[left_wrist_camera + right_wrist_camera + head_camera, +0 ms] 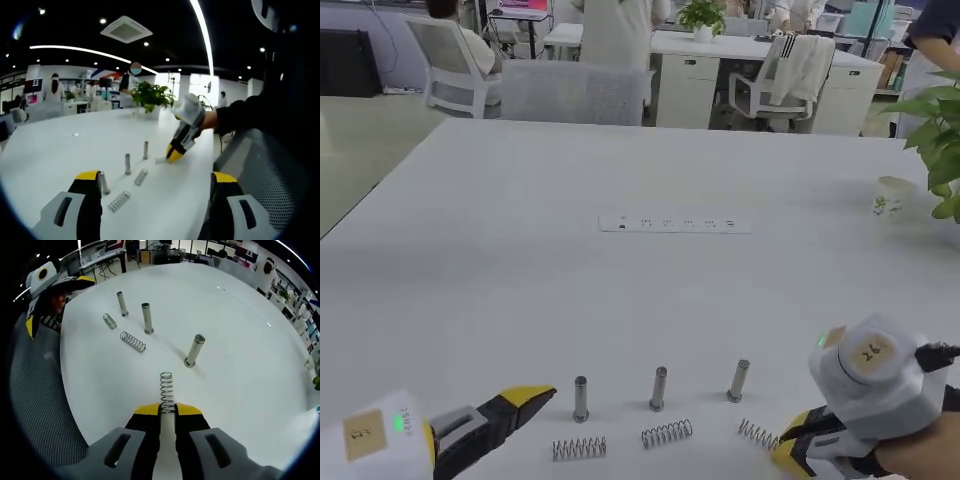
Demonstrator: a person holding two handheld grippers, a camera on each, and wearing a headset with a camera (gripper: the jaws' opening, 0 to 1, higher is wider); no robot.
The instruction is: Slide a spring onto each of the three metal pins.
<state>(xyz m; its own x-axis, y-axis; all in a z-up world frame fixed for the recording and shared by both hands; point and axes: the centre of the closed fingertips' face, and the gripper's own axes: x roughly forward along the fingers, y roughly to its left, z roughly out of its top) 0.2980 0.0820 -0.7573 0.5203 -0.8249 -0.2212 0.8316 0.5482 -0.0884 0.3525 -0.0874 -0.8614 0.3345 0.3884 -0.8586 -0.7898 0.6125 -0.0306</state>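
The three short pins of grey metal stood upright in a row on the white table [620,300], in the lower middle of the head view: the left pin [581,397], the middle pin [659,388] and the right pin [738,381]. All three were bare. A thin coiled wire spring lay on its side just in front of each one, nearer to the bottom edge: the left spring [579,448], the middle spring [667,433] and the right spring [757,433].

Your right gripper [167,409], with yellow tips, sat at the bottom centre of the right gripper view. Its jaws were pressed almost together, pinching the near end of the right spring. The rest of the coil pointed forward and ended near the right pin without touching it. I could not tell if the spring was lifted from the table.

Your left gripper [155,176] had its jaws spread wide and held nothing. The left pin was just beside one jaw, at the lower left of the left gripper view.

You held only the end coils, so the long free part could sag or swing, or the spring could jump out under a hard squeeze. If the open end met the pin top at an angle, it could catch on the edge and tip the pin. The left jaw could also knock the left pin.
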